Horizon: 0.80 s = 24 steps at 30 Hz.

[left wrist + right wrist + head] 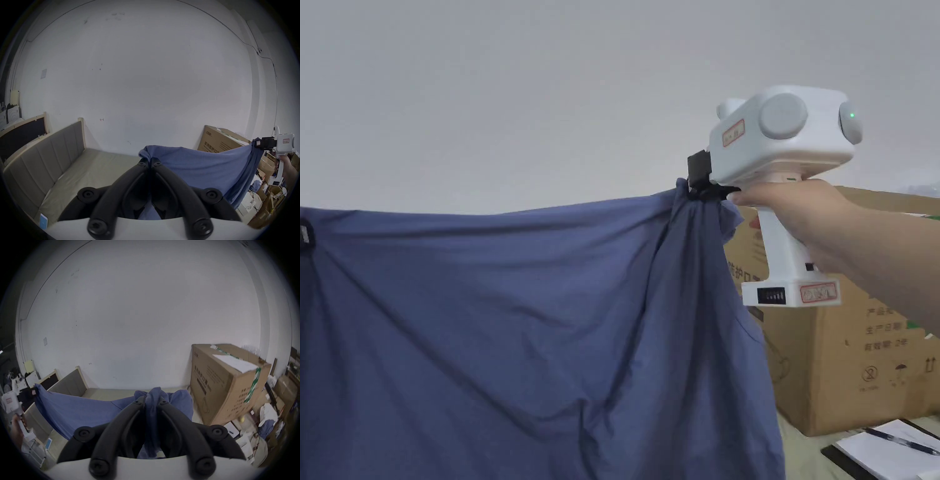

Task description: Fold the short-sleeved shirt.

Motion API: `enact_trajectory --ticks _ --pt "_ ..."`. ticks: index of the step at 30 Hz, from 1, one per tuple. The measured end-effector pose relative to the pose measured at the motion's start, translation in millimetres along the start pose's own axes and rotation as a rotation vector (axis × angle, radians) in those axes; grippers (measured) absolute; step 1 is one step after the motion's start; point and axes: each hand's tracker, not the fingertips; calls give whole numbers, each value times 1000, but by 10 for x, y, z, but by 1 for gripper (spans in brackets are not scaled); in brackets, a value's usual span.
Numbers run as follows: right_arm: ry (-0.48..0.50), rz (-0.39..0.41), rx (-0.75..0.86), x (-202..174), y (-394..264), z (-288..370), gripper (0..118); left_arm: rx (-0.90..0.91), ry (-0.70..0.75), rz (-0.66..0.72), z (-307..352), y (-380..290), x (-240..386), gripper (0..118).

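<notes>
A blue short-sleeved shirt [519, 325] hangs spread in the air, stretched between both grippers. My right gripper [695, 187] is shut on its upper right corner, a hand around the white handle. In the right gripper view the black jaws press a bunch of blue cloth [151, 400] at the right gripper [151, 400]. My left gripper [150, 160] is shut on the other top corner of the shirt [203, 165]; a dark bit of the left gripper [305, 234] shows at the head view's left edge. The shirt's lower part is hidden below the frame.
A large cardboard box [862, 350] stands at the right, with a clipboard, paper and pen [894, 447] in front of it. A beige bed with padded headboard [53, 154] lies below; a phone [43, 223] rests on it. More boxes and clutter [267, 410] stand at the right.
</notes>
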Motion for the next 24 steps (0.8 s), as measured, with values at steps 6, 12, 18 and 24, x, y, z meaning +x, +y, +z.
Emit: enact_trajectory --ticks 6,12,18,24 --pt "-29 46 29 -114 74 -473 12 36 59 -19 -397 -25 -14 0" --pt "-25 33 -2 -182 -477 -819 12 -96 87 -27 -760 -523 -195 0" --pt "41 15 -285 -99 -1974 -1117 12 -451 -6 7 -849 -1857 -456 0" --pt "121 56 -551 -32 -3665 -779 12 -752 -53 -20 -368 -3338 -564 0"
